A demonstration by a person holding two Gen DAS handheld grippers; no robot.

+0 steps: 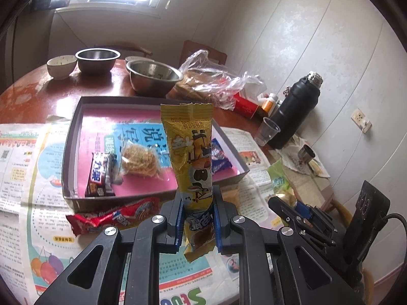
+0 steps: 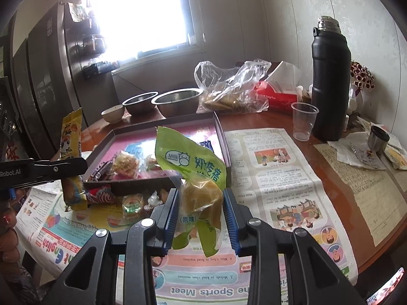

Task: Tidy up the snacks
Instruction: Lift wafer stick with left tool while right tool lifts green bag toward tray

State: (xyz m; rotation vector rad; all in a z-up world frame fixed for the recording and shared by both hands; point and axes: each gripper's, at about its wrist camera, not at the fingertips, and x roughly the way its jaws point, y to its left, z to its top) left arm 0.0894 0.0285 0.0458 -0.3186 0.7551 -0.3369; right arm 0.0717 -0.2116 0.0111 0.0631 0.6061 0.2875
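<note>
My left gripper (image 1: 197,219) is shut on a tall yellow snack packet (image 1: 192,147), held upright in front of the shallow box (image 1: 76,132); the same packet (image 2: 71,137) shows at the left of the right wrist view. My right gripper (image 2: 201,216) is shut on a green milk-snack pack (image 2: 195,167), lifted above the newspaper (image 2: 274,178). Inside the box lie a dark chocolate bar (image 1: 100,175), a clear-wrapped noodle cake (image 1: 138,158) and a blue wrapper (image 1: 220,156). A red packet (image 1: 112,217) lies on the paper before the box. Small wrapped sweets (image 2: 132,204) sit nearby.
Two steel bowls (image 1: 98,58) (image 1: 152,76) and a ceramic bowl (image 1: 61,64) stand behind the box. A plastic bag of bread (image 1: 211,81), a red tissue box (image 2: 277,96), a black flask (image 2: 330,84), a plastic cup (image 2: 302,120) and a small metal cup (image 2: 379,137) crowd the right side.
</note>
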